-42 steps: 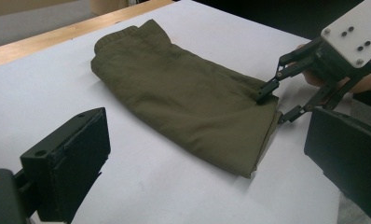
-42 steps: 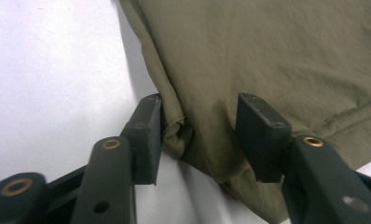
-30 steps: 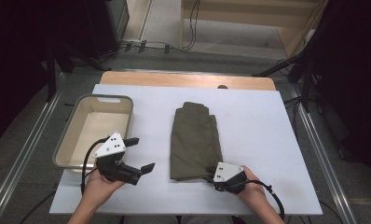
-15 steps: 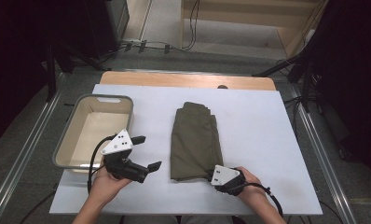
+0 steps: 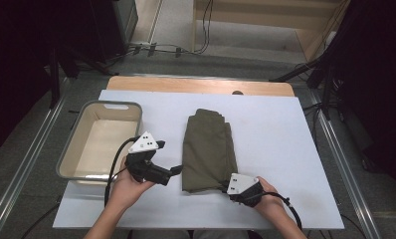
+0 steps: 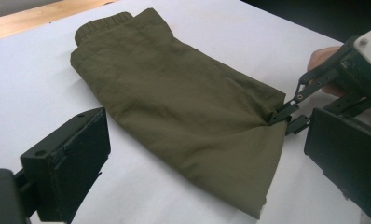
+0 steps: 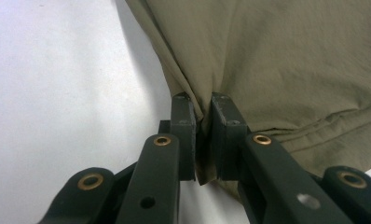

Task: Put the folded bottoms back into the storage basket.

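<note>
Since a second ago, our left gripper (image 5: pixel 176 170) has slid toward the folded green pants (image 5: pixel 208 149), and our right gripper (image 7: pixel 202 140) has just pinched shut on their near right corner. The pants lie in the middle of the white table (image 5: pixel 285 149), their long side running away from us. Our left gripper's jaws stand wide apart, just beside the near left corner, which is still loose.
</note>
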`<act>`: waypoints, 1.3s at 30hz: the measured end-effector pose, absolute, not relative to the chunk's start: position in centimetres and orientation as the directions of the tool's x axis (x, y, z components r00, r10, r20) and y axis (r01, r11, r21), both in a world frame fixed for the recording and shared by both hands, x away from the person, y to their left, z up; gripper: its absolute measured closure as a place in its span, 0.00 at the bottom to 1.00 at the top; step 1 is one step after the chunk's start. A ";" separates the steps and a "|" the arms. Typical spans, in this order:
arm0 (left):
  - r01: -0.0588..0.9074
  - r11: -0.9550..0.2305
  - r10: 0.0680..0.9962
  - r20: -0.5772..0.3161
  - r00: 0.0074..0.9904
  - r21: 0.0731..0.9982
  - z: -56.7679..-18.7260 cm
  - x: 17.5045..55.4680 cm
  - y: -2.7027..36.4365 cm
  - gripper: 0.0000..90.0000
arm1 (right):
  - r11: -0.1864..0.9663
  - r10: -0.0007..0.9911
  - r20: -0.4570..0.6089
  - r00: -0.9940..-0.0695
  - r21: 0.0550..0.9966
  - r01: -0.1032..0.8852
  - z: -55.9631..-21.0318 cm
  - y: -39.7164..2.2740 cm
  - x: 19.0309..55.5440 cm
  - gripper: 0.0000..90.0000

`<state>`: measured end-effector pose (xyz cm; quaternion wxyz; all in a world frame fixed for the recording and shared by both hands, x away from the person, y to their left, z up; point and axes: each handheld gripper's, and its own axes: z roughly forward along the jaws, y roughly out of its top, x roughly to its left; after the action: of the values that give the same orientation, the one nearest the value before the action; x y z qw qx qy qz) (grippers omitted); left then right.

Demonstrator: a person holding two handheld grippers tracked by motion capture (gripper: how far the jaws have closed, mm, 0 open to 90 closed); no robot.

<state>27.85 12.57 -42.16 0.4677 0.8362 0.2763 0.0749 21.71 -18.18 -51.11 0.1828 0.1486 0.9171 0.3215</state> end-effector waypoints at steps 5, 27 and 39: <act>0.393 -0.422 0.540 -0.121 0.833 0.817 -41.8 28.6 11.8 0.00 | 0.745 0.386 -0.232 -0.893 0.649 0.154 -51.1 -18.3 21.9 0.87; 0.430 -0.447 0.542 -0.145 0.828 0.784 -42.0 31.4 8.9 0.00 | 0.735 0.395 -0.210 -0.894 0.657 0.170 -51.1 -18.4 22.0 0.87; 0.465 -0.441 0.560 -0.170 0.811 0.768 -42.5 33.3 8.3 0.00 | 0.731 0.400 -0.202 -0.894 0.658 0.179 -51.1 -18.4 22.0 0.87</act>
<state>33.32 8.26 -42.48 0.4336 0.8471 0.3024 0.0546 22.04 -18.37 -51.10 0.1673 0.1582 0.9152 0.3309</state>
